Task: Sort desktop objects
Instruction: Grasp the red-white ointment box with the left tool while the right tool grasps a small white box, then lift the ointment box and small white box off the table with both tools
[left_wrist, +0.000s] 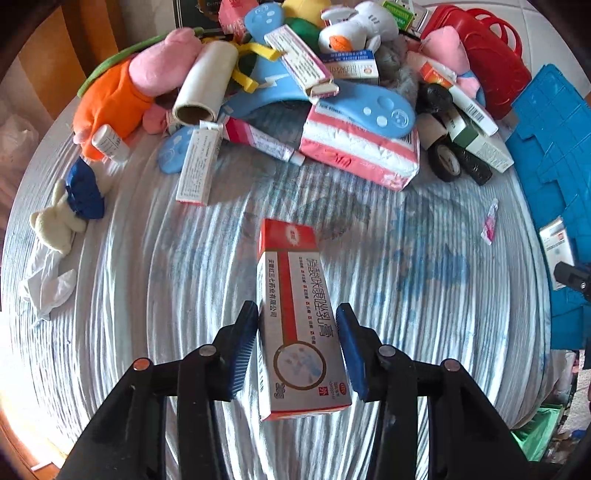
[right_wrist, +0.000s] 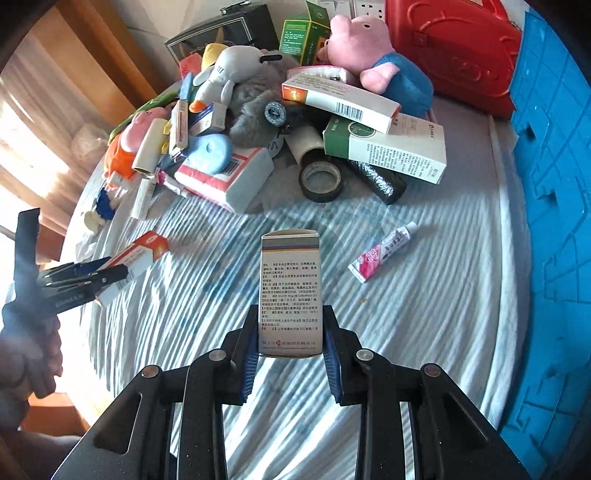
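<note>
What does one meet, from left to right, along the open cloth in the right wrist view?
Left claw holding a red-and-white box → grey-topped box in the right claw → pink ointment tube → blue crate.

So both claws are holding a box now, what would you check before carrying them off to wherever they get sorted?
1. Left gripper around the red and white box: cannot tell if firm; the box sits skewed and one pad shows a gap.
2. Right gripper on the white text box: ok, pads press both sides.
3. Both boxes lifted off the striped cloth: ok.
4. Space between the two grippers: ok, well apart.
5. Small pink tube out of the way: ok, lying alone to the side.
6. Blue bin ready to receive: cannot tell, its inside is unseen.
</note>
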